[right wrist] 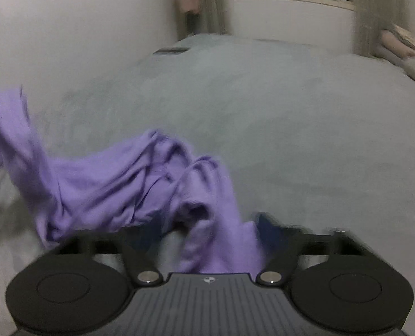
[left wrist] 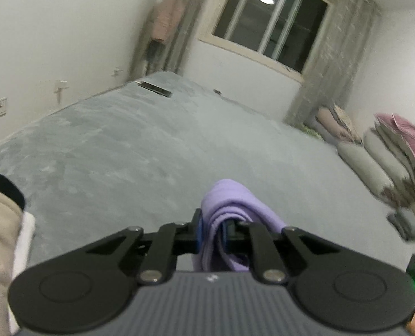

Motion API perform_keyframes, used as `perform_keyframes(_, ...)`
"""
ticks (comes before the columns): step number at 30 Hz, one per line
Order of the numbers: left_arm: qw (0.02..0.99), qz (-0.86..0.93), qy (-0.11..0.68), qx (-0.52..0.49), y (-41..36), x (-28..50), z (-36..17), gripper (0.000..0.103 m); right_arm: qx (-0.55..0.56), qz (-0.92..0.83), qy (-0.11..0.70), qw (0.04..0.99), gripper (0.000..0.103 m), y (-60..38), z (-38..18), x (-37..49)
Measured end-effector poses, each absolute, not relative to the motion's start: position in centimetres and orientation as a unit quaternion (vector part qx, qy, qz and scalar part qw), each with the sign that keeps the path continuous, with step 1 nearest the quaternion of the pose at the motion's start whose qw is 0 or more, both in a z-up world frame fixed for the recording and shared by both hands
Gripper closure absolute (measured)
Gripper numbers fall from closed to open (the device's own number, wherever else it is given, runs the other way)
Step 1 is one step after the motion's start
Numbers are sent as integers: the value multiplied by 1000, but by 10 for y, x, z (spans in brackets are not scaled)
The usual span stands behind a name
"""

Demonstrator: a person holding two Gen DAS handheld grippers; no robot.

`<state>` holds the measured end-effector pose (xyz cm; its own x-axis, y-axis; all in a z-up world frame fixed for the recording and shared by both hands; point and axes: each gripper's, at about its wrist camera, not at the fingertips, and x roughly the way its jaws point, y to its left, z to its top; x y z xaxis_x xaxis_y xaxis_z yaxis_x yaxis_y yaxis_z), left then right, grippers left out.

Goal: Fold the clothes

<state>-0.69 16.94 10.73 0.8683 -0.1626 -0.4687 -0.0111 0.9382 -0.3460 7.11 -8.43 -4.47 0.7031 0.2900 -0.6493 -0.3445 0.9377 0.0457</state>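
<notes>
A: What takes up most of the scene?

B: A wide bed under a grey plush blanket (left wrist: 157, 145), running from the near edge to the far wall. In the far wall is a dark window (left wrist: 269, 19) with a ceiling lamp mirrored in the glass, and grey curtains (left wrist: 330, 64) hang on either side of it.

A: And along the sides?

B: On the right, a heap of pillows and folded bedding (left wrist: 389, 156), grey with some pink on top. On the far left, a pale pink garment (left wrist: 165, 19) hangs by the curtain. At the near left edge lies a beige garment with a black trim (left wrist: 0, 212), with something white beside it.

A: Where is the piece being folded?

B: The purple garment (right wrist: 118, 184) is near the front of the bed, bunched and creased. In the right wrist view it stretches from the near middle away to the left edge, blurred.

A: How are the tools?

B: The left gripper (left wrist: 213, 235) is clamped on a folded bunch of the purple cloth, which bulges out beyond the blue pads. The right gripper (right wrist: 204, 232) has purple fabric lying between its fingers; they stand somewhat apart, and the blur hides whether the pads press on it, so I cannot tell its grip.

A: Anything small?

B: A dark flat object (left wrist: 154, 88) lies at the far left corner of the bed; blur hides what it is.
</notes>
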Motion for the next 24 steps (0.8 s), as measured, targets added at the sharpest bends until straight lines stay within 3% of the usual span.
perform_keyframes(1,952,-36,243,-183,175,-8,111,93,-47,170,340,924,89,-82,-43,71)
perform_keyframes(8,938,-86,187,-279,201,-4,143,93,-44,72,188,978,92,-138,45,42)
perform_keyframes(12,916,-107,221,-318,201,25,134,91,5,31,156,987,91,-188,84,23)
perform_keyframes(14,908,-110,263,-307,199,46,113,79,14,28,202,979,89,-204,79,29)
perform_keyframes(15,902,-89,301,-298,198,56,96,57,5,25,244,969,85,-207,68,37)
perform_keyframes(17,891,-40,351,-283,199,68,66,55,-36,-6,311,950,58,-207,37,50)
perform_keyframes(20,884,-23,370,-285,208,73,46,55,-65,-35,344,936,57,-206,12,56)
perform_keyframes(24,897,-35,343,-278,206,64,51,55,-40,1,312,949,51,-206,24,45)
